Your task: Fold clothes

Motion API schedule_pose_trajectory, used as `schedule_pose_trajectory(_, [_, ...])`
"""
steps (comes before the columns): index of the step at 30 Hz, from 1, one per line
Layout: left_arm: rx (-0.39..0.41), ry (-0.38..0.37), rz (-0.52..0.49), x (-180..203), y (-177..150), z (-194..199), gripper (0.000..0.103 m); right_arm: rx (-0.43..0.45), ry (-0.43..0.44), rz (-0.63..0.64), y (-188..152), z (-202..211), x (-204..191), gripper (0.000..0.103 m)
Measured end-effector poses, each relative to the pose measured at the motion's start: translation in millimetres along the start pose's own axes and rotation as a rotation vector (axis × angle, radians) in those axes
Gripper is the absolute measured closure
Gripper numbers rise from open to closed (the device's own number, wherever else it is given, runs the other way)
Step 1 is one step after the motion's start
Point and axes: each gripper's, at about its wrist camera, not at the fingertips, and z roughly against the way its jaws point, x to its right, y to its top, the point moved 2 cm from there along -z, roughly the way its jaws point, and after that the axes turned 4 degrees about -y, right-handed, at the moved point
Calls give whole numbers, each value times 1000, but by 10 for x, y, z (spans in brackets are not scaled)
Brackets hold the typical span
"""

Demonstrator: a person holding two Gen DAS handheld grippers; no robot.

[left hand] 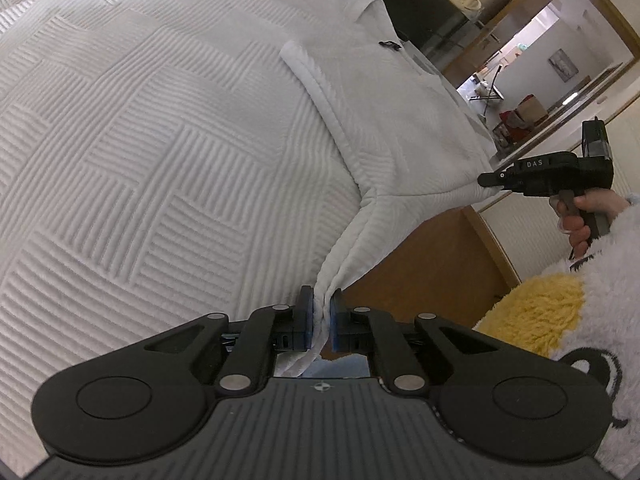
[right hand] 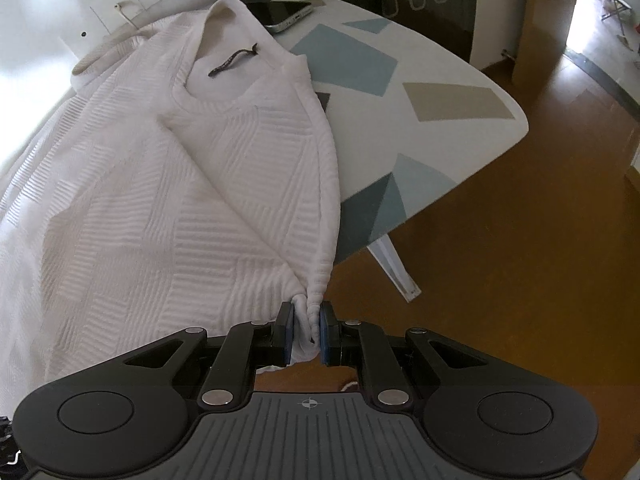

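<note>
A white textured sweater [left hand: 168, 152] lies spread across the table and fills most of the left wrist view. My left gripper [left hand: 320, 318] is shut on a bunched edge of the fabric, which pulls taut toward a fold. In the right wrist view the sweater [right hand: 192, 184] shows its neckline and a black label [right hand: 232, 60]. My right gripper [right hand: 306, 332] is shut on a pinched corner of the same garment at the table's edge. The right gripper [left hand: 494, 179] also appears in the left wrist view, held by a hand [left hand: 580, 220] and gripping the sweater's far edge.
The table [right hand: 420, 120] has a white top with blue and beige patches and ends over a brown wooden floor [right hand: 520, 260]. A phone [right hand: 280, 14] lies near the sweater's collar. A fluffy white and yellow sleeve [left hand: 580, 312] is at the right. A doorway [left hand: 540, 60] opens beyond.
</note>
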Motion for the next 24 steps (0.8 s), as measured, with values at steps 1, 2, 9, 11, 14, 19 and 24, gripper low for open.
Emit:
schedule_pose_trajectory(1, [3,4,5,-4,-2,2,94,-2,-1,-3,-4,2,2,92])
schedule_pose_trajectory(2, [5,6,12,-19,4,4,92,-1,-3,-2,-4,5,-1,92])
schedule_pose_trajectory(9, [106,5,64,-45,131,366,34,-3,-15,-2,-5,11,-6,91])
schedule_pose_trajectory(11, [143,-8,79,-49,177,509,32,-3,-22,-2,-4,2,-9,91])
schedule_pose_trajectory(14, [210,22,113,-114,214,682,22,0,-30,-5,-12,-2,-17,91])
schedule_pose_trajectory(19, [255,228,186,-365,211,777,16,4,-41,-5,-26,-9,-29,91])
schedule_pose_trajectory(24, [232,371,261,-589,159,711,10,7,-57,-13,-37,-26,-34,89])
